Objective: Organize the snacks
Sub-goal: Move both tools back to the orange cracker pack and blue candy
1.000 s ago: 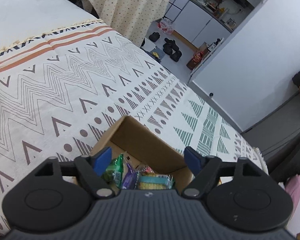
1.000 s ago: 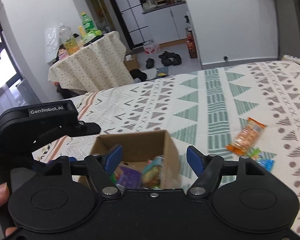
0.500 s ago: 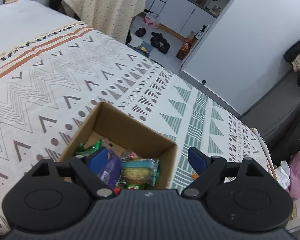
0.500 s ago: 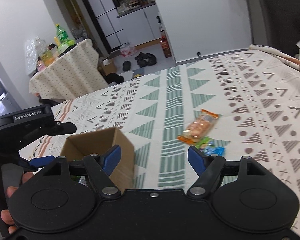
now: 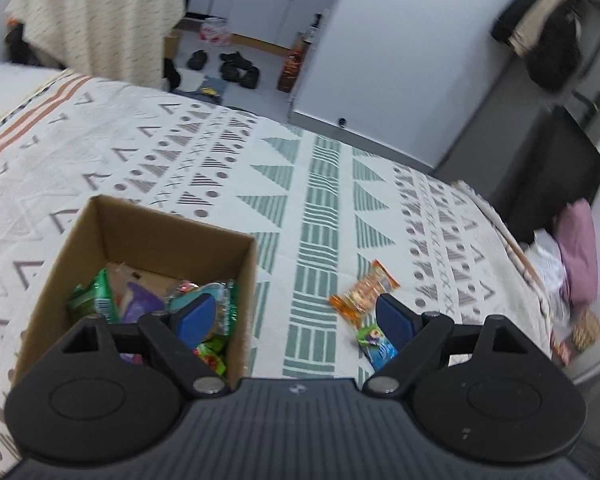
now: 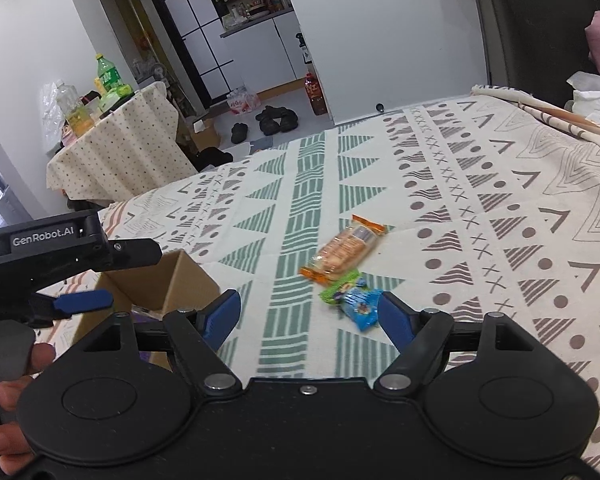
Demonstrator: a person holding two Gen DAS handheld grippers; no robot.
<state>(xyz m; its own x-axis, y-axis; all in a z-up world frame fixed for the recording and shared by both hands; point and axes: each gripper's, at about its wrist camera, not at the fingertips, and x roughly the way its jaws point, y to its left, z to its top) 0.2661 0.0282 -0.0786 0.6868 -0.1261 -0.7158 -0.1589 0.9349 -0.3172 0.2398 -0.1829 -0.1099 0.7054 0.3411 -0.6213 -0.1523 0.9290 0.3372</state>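
A brown cardboard box [image 5: 172, 236] holding several snack packets sits on the patterned bedspread; in the right wrist view [image 6: 180, 276] it is at lower left. An orange snack packet [image 5: 364, 292] [image 6: 344, 250], a green packet [image 5: 368, 334] [image 6: 338, 286] and a blue packet [image 5: 382, 354] [image 6: 360, 306] lie together on the bedspread right of the box. My left gripper [image 5: 296, 316] is open and empty above the box's right edge. My right gripper [image 6: 312, 314] is open and empty, with the loose packets just ahead of its right finger.
The patterned bedspread [image 6: 480, 208] covers the bed. A cloth-covered side table [image 6: 116, 152] with bottles stands beyond the bed, with shoes [image 6: 276, 118] on the floor. A pink pillow [image 5: 578, 256] and dark furniture [image 5: 556, 172] are at the right.
Both grippers have swung right, away from over the box. The loose packets have come into the left wrist view and moved closer in the right wrist view. Both stay open.
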